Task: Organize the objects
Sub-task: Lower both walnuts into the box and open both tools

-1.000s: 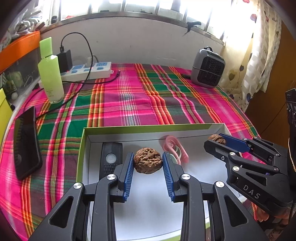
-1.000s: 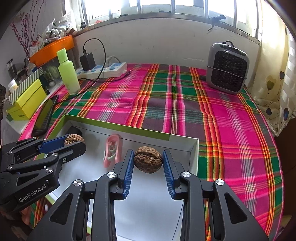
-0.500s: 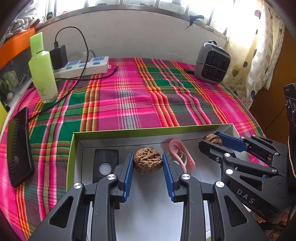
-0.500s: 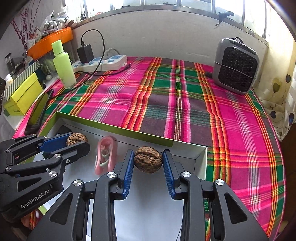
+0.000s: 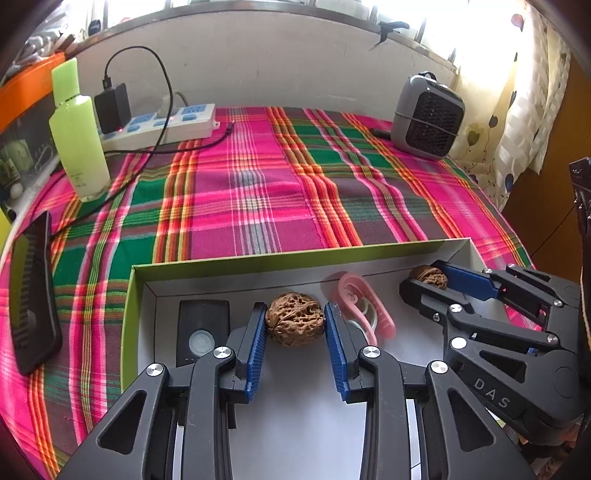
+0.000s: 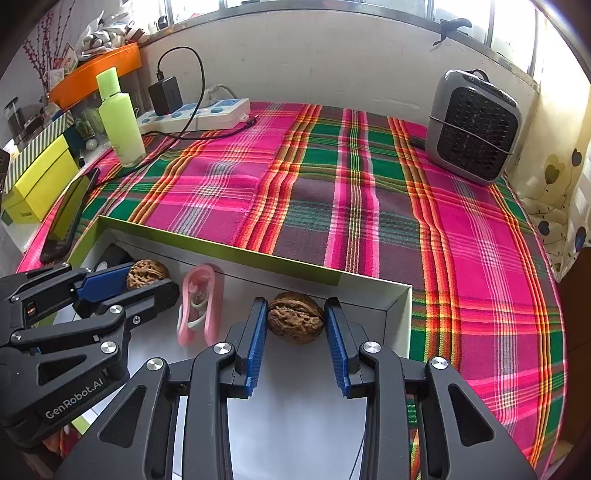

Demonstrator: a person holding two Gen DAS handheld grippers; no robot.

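We see a plaid cloth (image 5: 258, 192) across the table. At eleven o'clock stands a green bottle (image 5: 75, 133), upright, just beside a white power strip (image 5: 166, 123) carrying a black charger (image 5: 110, 107). At one o'clock sits a grey heater (image 5: 428, 116). A dark phone (image 5: 31, 291) lies at nine o'clock.

Bright window (image 6: 332, 3) above pale wall (image 6: 332, 62), plaid-covered table (image 6: 332, 192), patterned curtain (image 5: 532, 92) at right
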